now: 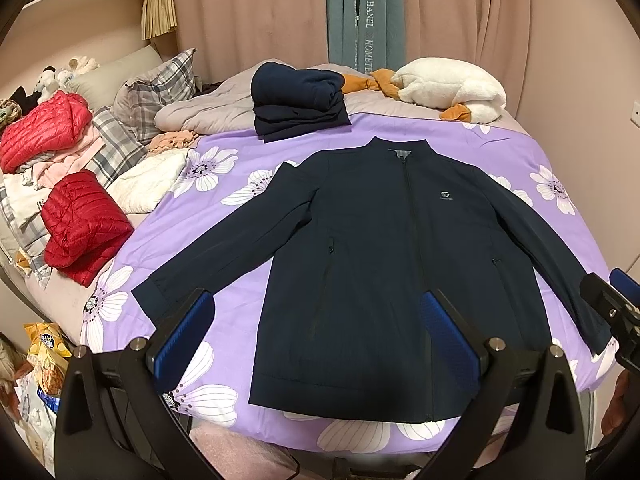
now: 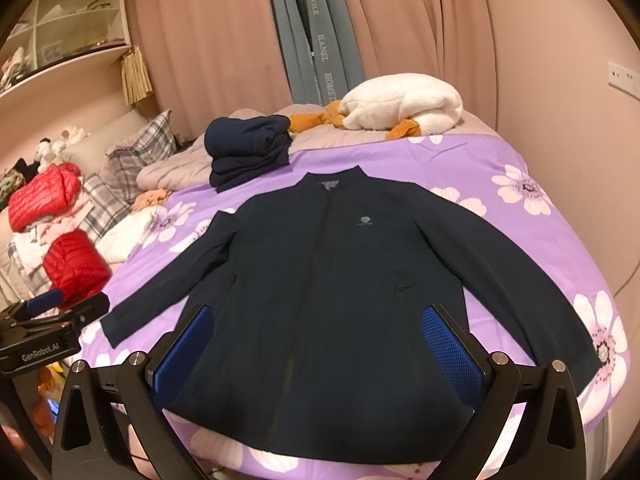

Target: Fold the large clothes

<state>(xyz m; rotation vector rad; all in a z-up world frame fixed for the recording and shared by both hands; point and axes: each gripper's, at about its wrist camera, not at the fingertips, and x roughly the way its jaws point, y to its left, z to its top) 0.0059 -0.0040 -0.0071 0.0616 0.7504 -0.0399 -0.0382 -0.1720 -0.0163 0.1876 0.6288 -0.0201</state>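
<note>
Presently listed: navy jacket [image 1: 380, 264] flat, zipped, near bed [image 1: 552, 148] front edge; left gripper [image 1: 316, 336], right gripper [image 2: 316, 344] spread wide, empty; risk: slick sleeves sliding, skewing fold.

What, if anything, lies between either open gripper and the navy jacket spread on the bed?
Nothing visible does. The navy jacket lies flat on the purple floral bedspread, nothing on top of it. The left gripper and right gripper hover open over its hem. The folded navy pile sits beyond the collar, the red jacket off to the side.
</note>
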